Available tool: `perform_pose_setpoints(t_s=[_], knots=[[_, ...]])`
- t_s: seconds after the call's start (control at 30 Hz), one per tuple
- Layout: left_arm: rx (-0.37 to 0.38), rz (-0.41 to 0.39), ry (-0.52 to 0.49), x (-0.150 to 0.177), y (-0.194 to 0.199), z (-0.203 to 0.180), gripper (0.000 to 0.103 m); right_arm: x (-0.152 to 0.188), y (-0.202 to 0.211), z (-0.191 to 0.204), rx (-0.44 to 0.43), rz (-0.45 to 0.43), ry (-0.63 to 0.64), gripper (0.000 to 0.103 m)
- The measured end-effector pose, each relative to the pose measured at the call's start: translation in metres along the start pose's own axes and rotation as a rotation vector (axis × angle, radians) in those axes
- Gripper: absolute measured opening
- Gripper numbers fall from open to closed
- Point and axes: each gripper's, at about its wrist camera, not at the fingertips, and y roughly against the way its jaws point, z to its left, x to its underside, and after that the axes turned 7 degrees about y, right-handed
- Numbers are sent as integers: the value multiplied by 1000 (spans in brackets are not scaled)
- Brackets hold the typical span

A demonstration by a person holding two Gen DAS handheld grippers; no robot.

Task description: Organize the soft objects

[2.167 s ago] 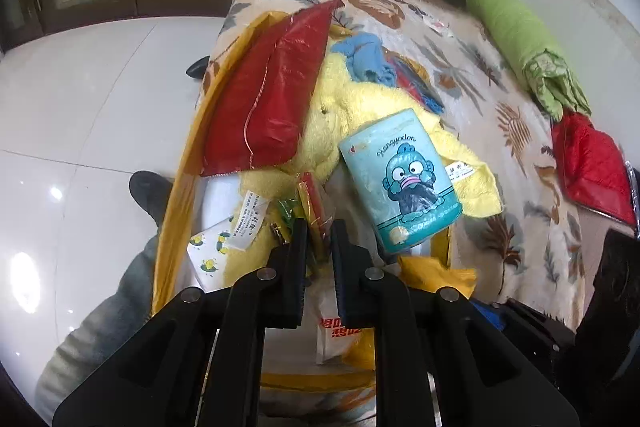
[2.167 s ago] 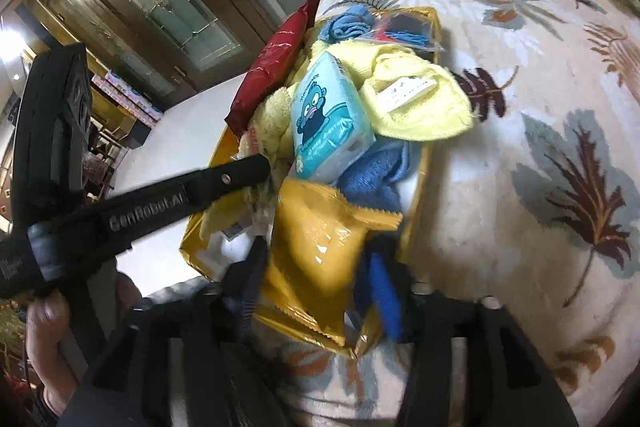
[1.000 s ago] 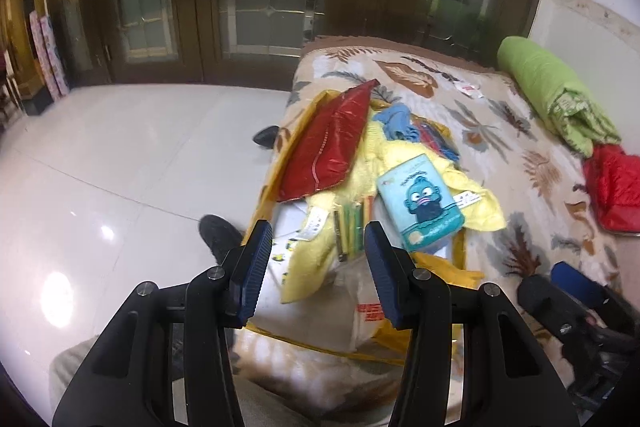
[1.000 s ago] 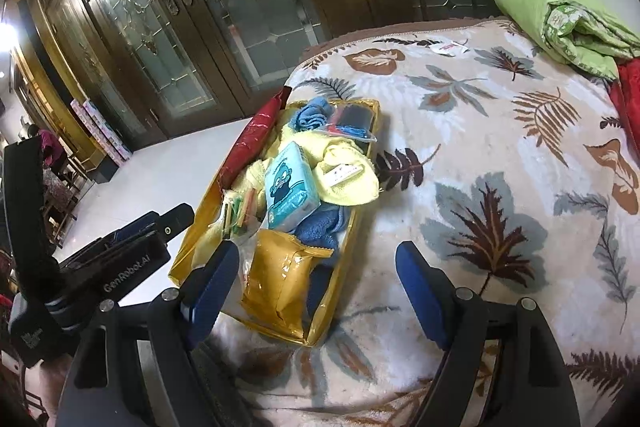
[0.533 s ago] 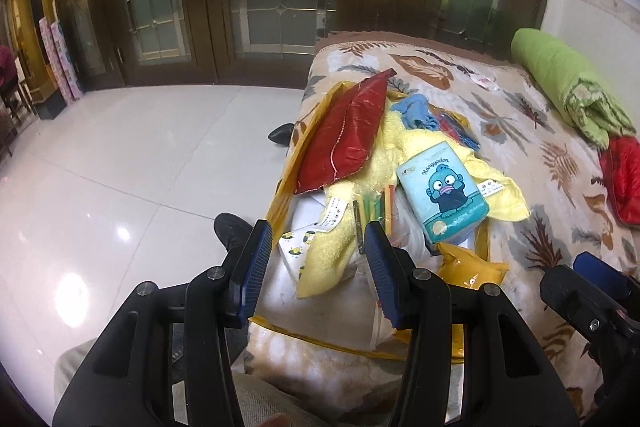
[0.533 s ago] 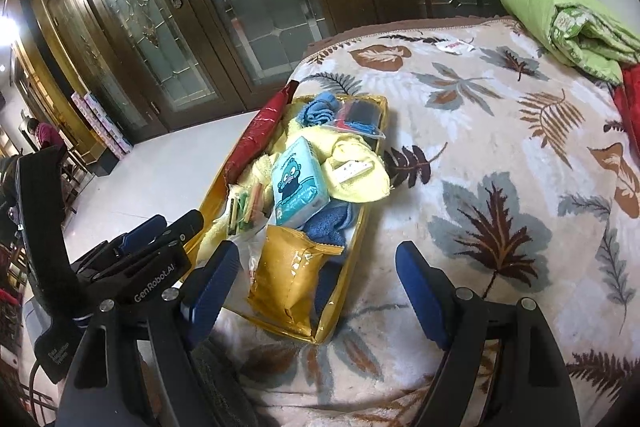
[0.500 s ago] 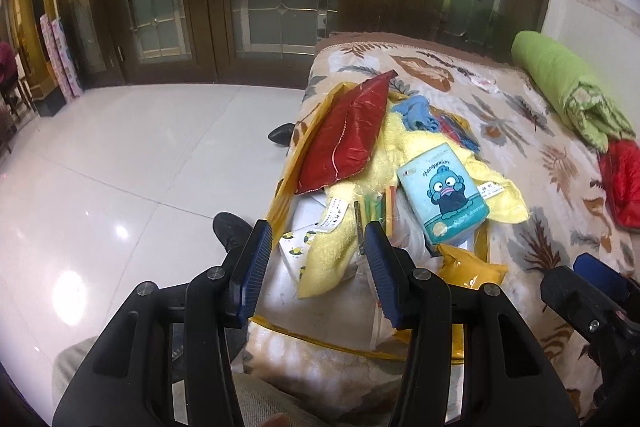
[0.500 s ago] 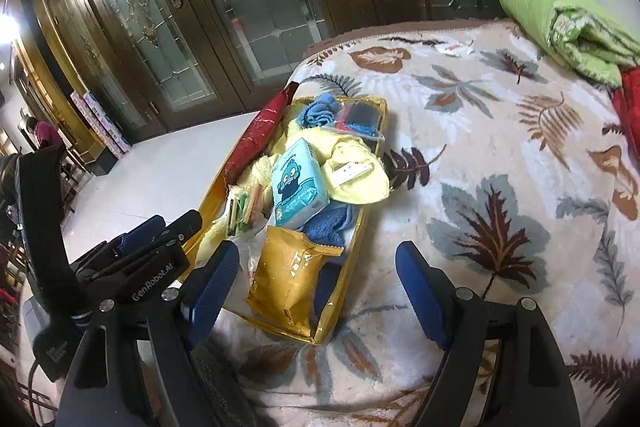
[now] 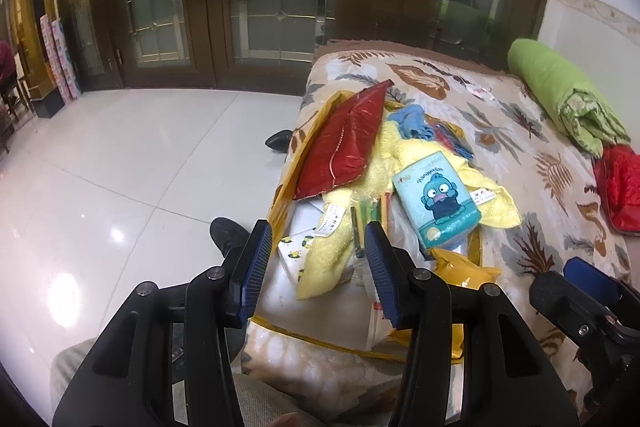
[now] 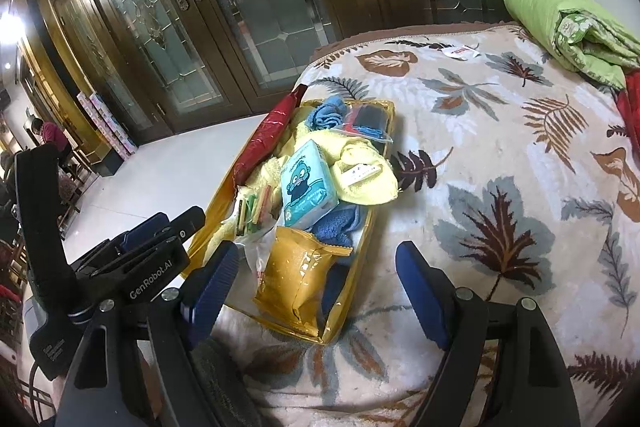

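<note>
On the bed (image 10: 500, 155), one gold tray (image 10: 362, 243) holds one tissue pack (image 10: 304, 187); my left gripper (image 9: 316, 259) and right gripper (image 10: 316, 279) hover apart, empty.

I'm seeing glare pooling on the glossy white floor (image 9: 100, 187). Both fisheye views are bending strongly and darkening toward the corners, staying sharp centrally.
</note>
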Motion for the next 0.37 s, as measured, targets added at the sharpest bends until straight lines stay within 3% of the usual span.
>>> perform_pose_setpoints(t_s=[0.17,0.27,0.37], knots=[[-68,0,-24,1,5,-1,48,-2,0,1,-7,-9,-1,81],[-91,4,-15,0,7,3,61,-3,-3,2,-14,-6,-5,81],[-104,-21,-32,-1,9,6,61,-3,-8,6,-20,-4,-2,81]])
